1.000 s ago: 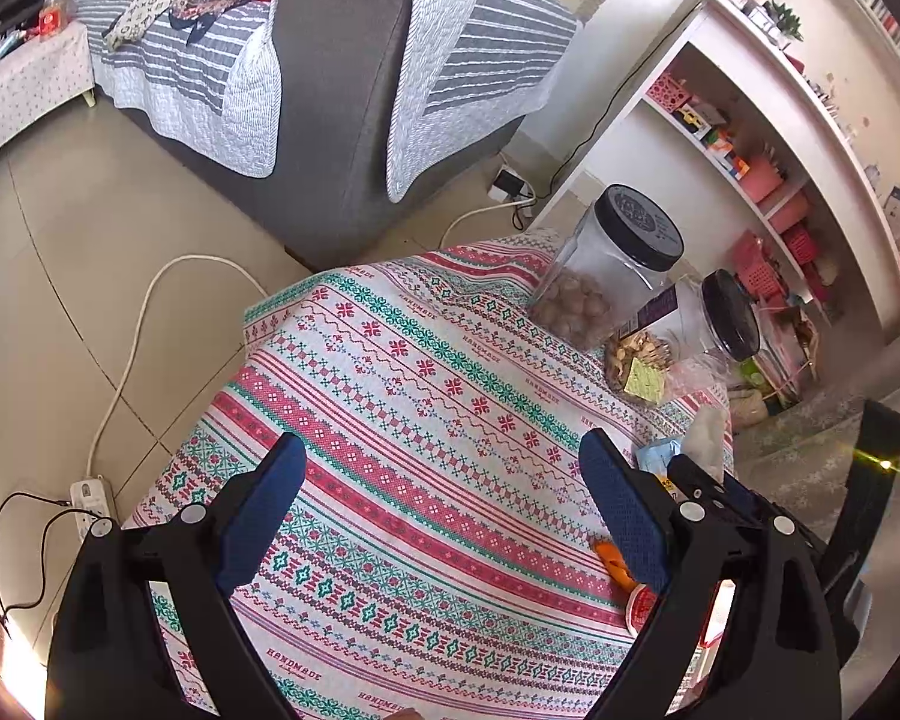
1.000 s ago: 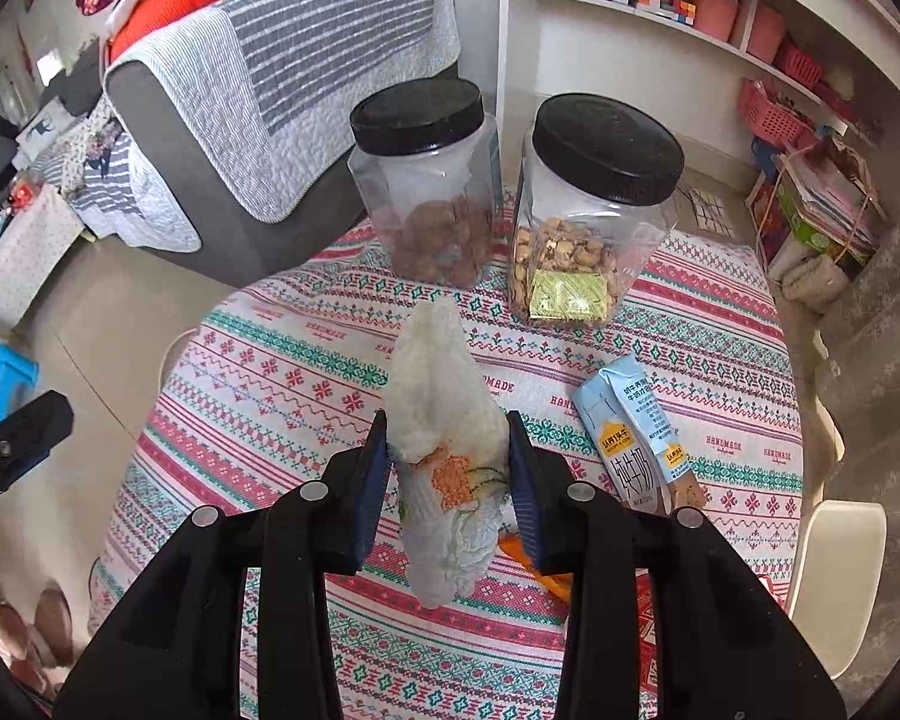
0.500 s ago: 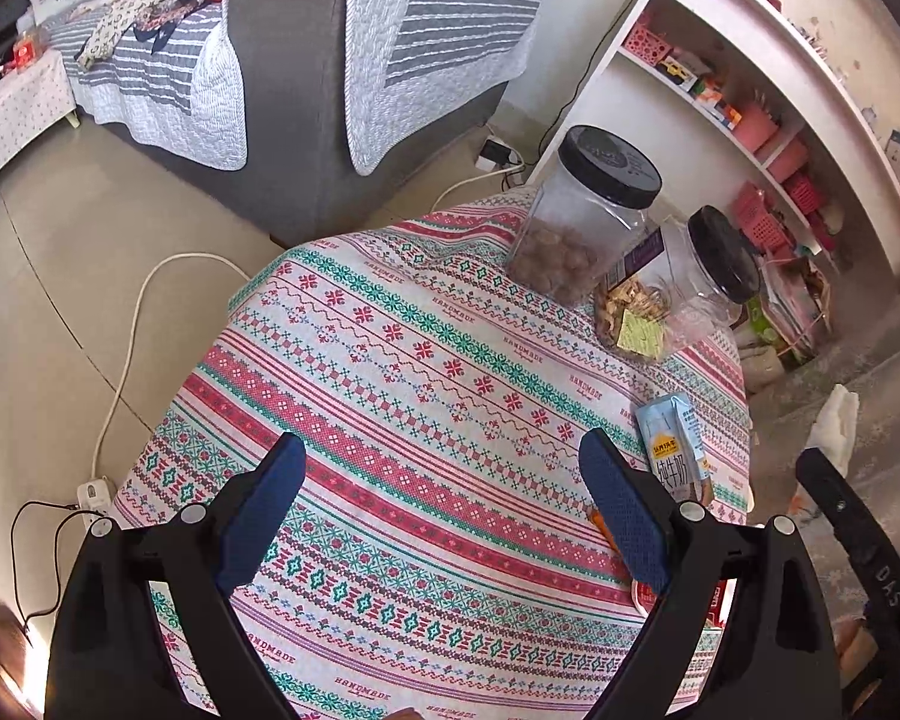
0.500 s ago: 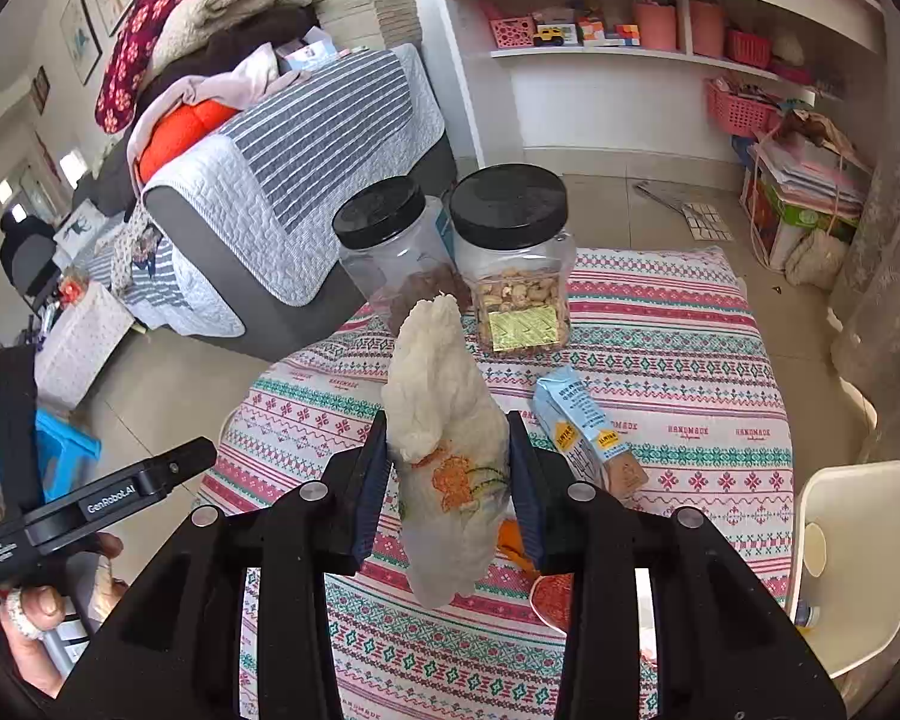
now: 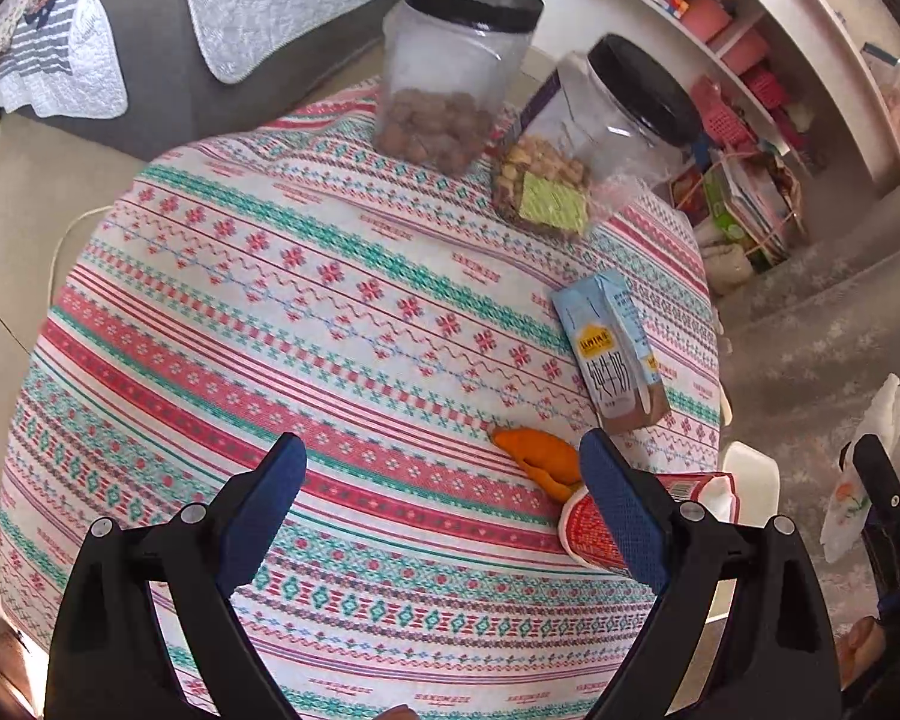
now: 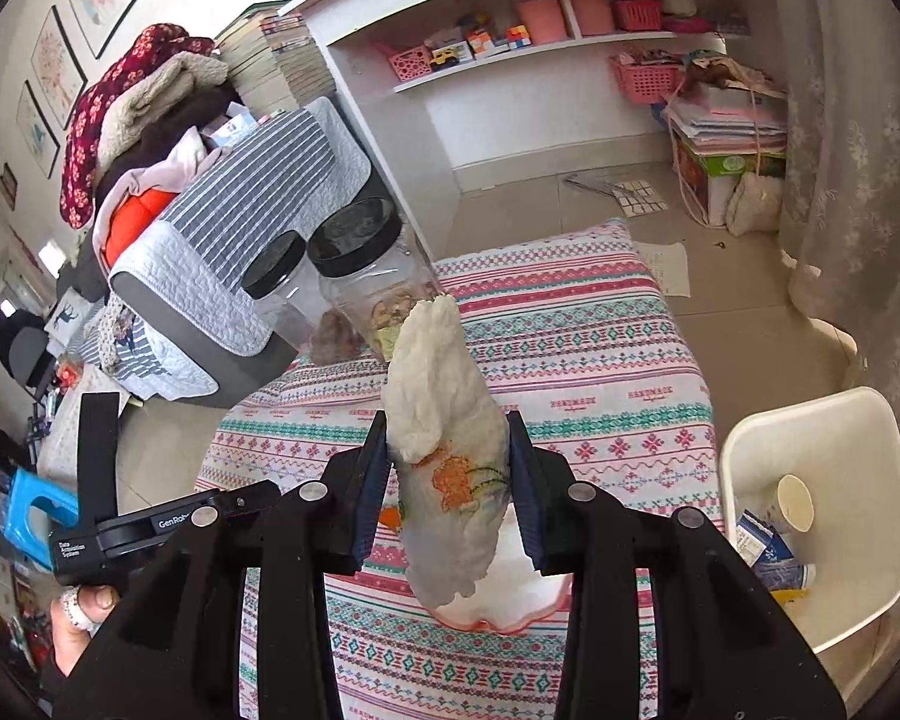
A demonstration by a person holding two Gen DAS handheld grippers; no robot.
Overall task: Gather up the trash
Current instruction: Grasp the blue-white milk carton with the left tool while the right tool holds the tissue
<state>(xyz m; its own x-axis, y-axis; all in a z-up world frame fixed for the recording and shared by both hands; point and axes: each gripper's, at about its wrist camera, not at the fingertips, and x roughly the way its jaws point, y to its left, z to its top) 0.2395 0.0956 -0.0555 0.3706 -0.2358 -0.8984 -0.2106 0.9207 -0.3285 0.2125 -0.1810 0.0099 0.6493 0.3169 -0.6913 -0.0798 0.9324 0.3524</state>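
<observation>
My right gripper [image 6: 449,483] is shut on a crumpled white tissue with an orange flower print [image 6: 444,450], held high above the patterned table [image 6: 570,360]. The tissue also shows at the right edge of the left wrist view [image 5: 870,450]. My left gripper [image 5: 444,516] is open and empty above the table's near side. Just by its right finger lie an orange peel [image 5: 540,459] and a red-and-white wrapper [image 5: 594,531]. A light blue milk carton [image 5: 615,354] lies flat beyond them. A white trash bin [image 6: 822,516] stands on the floor right of the table, holding a paper cup and cartons.
Two clear jars with black lids [image 5: 456,66] [image 5: 606,132] stand at the table's far edge. A grey sofa with quilts [image 6: 210,240] is behind the table. White shelves [image 6: 510,60] line the wall. A curtain [image 6: 858,180] hangs at the right.
My right gripper has lifted and pulled back with the tissue, bringing the bin into view. My left gripper has moved forward and right over the table, towards the peel and wrapper.
</observation>
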